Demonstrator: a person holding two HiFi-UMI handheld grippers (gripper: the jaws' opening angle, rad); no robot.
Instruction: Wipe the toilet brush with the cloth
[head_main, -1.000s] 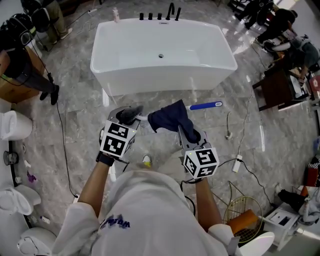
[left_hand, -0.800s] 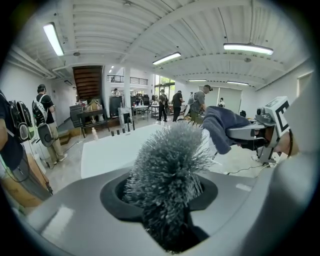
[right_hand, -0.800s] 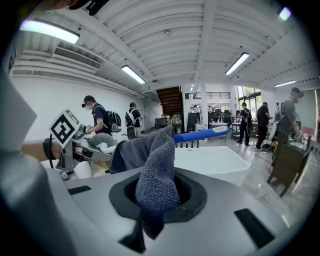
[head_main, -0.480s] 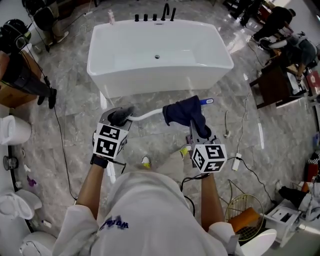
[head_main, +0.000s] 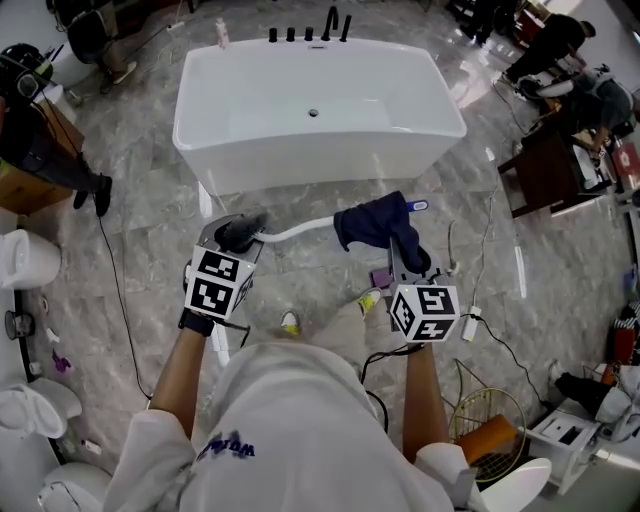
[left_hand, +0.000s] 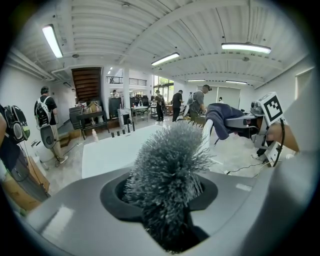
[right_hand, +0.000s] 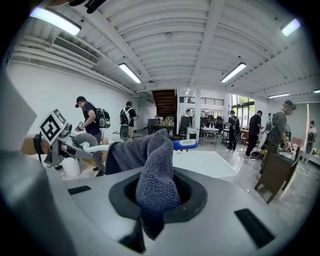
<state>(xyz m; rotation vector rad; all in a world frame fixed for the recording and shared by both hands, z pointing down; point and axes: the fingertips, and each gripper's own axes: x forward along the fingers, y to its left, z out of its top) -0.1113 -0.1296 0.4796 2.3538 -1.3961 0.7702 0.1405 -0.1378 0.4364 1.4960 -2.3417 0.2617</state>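
Grey marble floor (head_main: 150, 240); white freestanding bathtub (head_main: 318, 110); ribbed white ceiling (right_hand: 200, 30) with strip lights (right_hand: 129, 72); dark staircase (left_hand: 86, 85).

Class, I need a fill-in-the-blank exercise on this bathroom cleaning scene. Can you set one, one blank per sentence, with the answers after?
1. The left tongs are shut on the toilet brush at its ___ end.
2. The right tongs are shut on a dark ___.
3. That fabric is draped over the brush near its ___ tip.
4. Beyond the brush stands a white ___.

Missing words: bristle; cloth; blue; bathtub.
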